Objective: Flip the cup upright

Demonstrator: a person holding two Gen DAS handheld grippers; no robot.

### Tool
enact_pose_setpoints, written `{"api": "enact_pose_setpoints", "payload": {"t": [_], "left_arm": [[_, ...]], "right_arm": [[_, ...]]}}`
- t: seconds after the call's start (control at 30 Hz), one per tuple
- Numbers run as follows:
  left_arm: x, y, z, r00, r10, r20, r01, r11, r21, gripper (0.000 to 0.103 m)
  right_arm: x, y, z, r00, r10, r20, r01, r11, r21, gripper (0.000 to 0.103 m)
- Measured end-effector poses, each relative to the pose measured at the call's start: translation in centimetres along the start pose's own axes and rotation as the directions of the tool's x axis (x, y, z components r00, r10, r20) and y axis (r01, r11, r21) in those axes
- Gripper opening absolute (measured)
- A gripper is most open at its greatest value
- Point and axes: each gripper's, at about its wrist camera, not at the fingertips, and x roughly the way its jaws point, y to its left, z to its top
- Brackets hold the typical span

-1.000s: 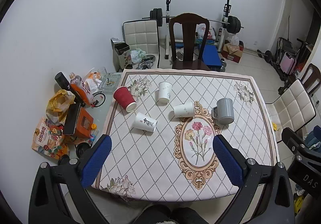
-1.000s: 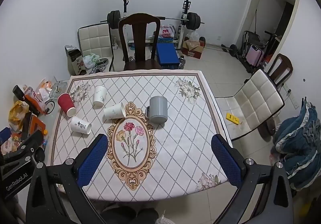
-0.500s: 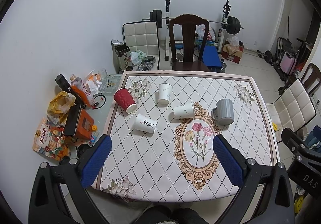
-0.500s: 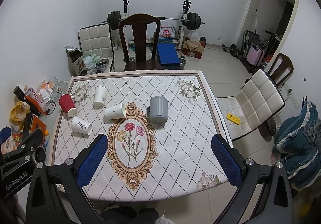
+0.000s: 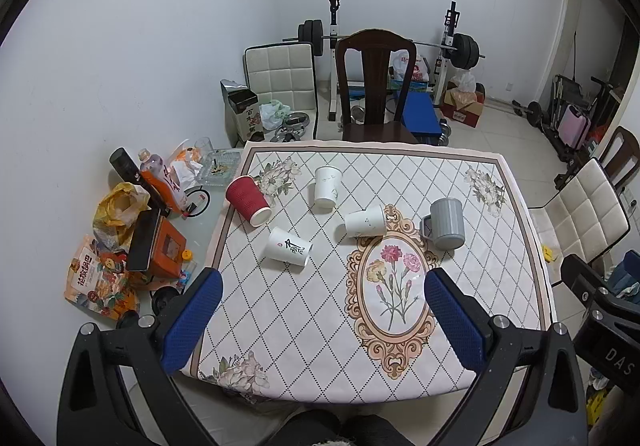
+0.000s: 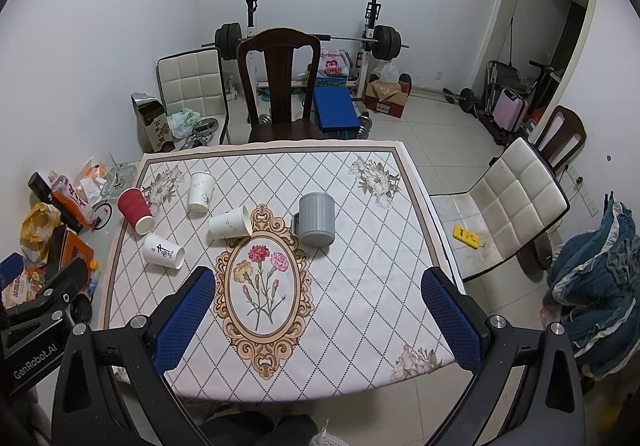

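Both claws are held high above the near edge of the table [image 5: 400, 374], looking down and forward over it; the left claw [image 5: 326, 320] has its blue pads spread wide with nothing between them, and the right claw [image 6: 318, 320] is spread just as wide and also holds nothing. Five cups lie on their sides in the far half of the table: a red ribbed paper cup [image 5: 248, 200] at the far left edge, a white paper cup with a faint print [image 5: 327, 187] near the far middle, a white paper cup with black characters [image 5: 289, 247] nearer the left edge, a plain white paper cup [image 5: 365, 222] touching the ornate frame of the flower medallion [image 5: 394, 286], and a grey ribbed mug [image 5: 447, 223] just right of that frame, its handle toward the medallion. The left view alone shows the full heap of snack bags [image 5: 100, 278] and the orange box [image 5: 164, 246] on the floor past the left edge, and the right claw's black body at its lower right; the right view alone shows the white padded chair [image 6: 516, 206] whole, a yellow object [image 6: 466, 236] on the floor tiles, a blue bundle of cloth [image 6: 592, 286], and the left claw's body at its lower left
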Motion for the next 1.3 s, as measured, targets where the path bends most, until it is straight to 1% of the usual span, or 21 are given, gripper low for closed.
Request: {"api": "enact_pose_setpoints", "payload": {"t": [0.83, 1.3], "left_arm": [[-0.17, -0.18, 0.38, 1.0, 0.001, 0.004, -0.001, 1.0, 0.001, 0.103], [-0.31, -0.47, 0.51, 1.0, -0.001, 0.006, 0.001, 1.0, -0.003, 0.103]], "right_arm": [[-0.53, 0.37, 0.76, 1.0, -0.001, 0.002, 0.001, 1.0, 0.001, 0.103], [-0.55, 0.39, 0.64, 1.0, -0.001, 0.004, 0.001, 1.0, -0.001, 0.103]]}}
